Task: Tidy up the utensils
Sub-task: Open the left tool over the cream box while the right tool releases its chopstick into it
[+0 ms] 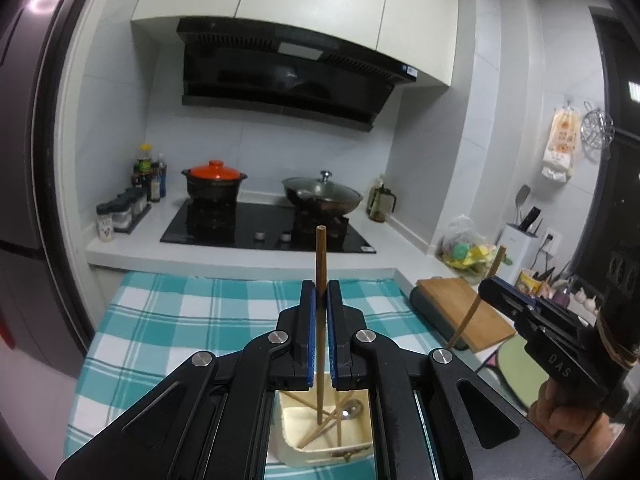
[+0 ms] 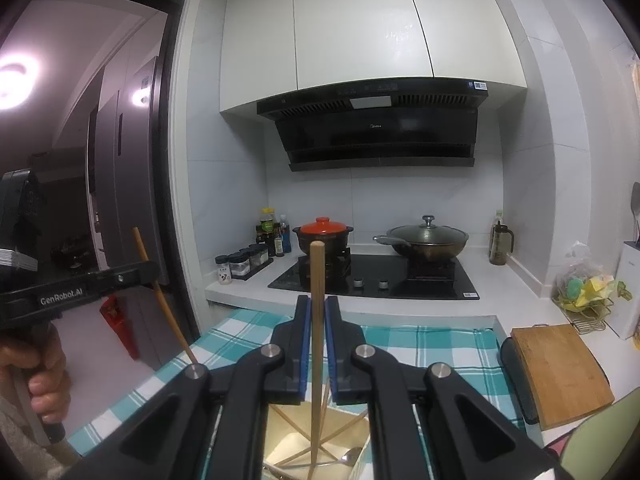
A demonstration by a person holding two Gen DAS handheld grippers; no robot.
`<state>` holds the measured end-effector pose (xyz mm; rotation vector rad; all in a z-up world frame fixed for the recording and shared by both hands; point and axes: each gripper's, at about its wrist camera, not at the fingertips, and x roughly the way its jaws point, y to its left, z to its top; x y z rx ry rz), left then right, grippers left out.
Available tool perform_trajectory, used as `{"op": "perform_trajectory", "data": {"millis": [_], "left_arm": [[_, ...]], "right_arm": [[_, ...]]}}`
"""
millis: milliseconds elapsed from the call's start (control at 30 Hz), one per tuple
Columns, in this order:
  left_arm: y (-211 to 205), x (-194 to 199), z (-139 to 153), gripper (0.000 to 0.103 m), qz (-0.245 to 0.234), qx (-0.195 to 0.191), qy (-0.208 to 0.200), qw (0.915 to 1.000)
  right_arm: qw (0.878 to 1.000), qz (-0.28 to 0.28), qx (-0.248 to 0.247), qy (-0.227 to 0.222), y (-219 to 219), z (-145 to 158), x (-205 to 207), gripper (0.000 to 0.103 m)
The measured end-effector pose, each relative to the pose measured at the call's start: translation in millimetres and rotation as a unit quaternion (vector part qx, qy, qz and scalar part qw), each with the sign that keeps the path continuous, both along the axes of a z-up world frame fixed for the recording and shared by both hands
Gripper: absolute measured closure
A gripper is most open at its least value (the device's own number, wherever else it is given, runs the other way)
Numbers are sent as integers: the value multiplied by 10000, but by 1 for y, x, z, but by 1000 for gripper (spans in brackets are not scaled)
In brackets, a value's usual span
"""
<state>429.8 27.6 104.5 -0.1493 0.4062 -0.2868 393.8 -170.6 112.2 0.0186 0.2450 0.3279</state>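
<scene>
Two grippers each hold one chopstick upright above the beige box (image 1: 320, 436) on the checked cloth (image 1: 168, 312) covering the bench: the left gripper (image 1: 321, 292) has its jaws clamped on the dark brown chopstick (image 1: 321, 256), and the right gripper (image 2: 316, 308) has its jaws clamped on the pale chopstick (image 2: 317, 280). Inside the box lie one metal spoon (image 1: 351, 411) and several more chopsticks, crossed so their number cannot be told. On the stove (image 1: 256, 224) behind stand two pots.

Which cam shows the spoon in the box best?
Left wrist: the spoon shows its bowl and handle in the cream box, among chopsticks. Right wrist catches only the spoon bowl at the frame's bottom edge, mostly hidden behind the gripper.
</scene>
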Motion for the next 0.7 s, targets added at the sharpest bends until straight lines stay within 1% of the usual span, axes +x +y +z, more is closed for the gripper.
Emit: {"op": "perform_trajectory", "data": {"millis": [67,133,267,367,500,533,567,600,633,667,700], "left_arm": [[-8,15,-14,100,-51,66,212,9997],[-16,28,-29,100,-98,150,409,9990],[-29,49,-61,100,-214,272,839,9959],[-36,63,-87,100,-258,348,1168,9922],[-44,78,-116,98,-259,499,1565,9861],[-45,82,-123,91,-212,539,1690,9839],[-45,83,-127,71,-153,588,1808,9816],[-42,81,-129,59,-79,635,1875,9802],[-38,75,-127,45,-3,641,1826,9811],[-34,67,-123,42,49,647,1729,9828],[-28,57,-118,41,46,668,1653,9840]], "right_arm": [[9999,-2,-19,112,3,-10,17,96],[9995,-10,-27,323,4,-23,33,96],[9959,61,-76,895,4,-58,60,96],[9902,78,-76,1395,2,-86,77,96],[9776,165,19,2096,0,-123,96,95],[9737,172,2,2270,1,-132,101,94],[9704,164,4,2408,1,-138,105,94],[9678,154,26,2511,0,-142,108,88],[9662,112,67,2575,-1,-144,108,72],[9668,52,135,2553,-4,-141,106,66],[9691,-2,210,2456,-8,-135,100,62]]}}
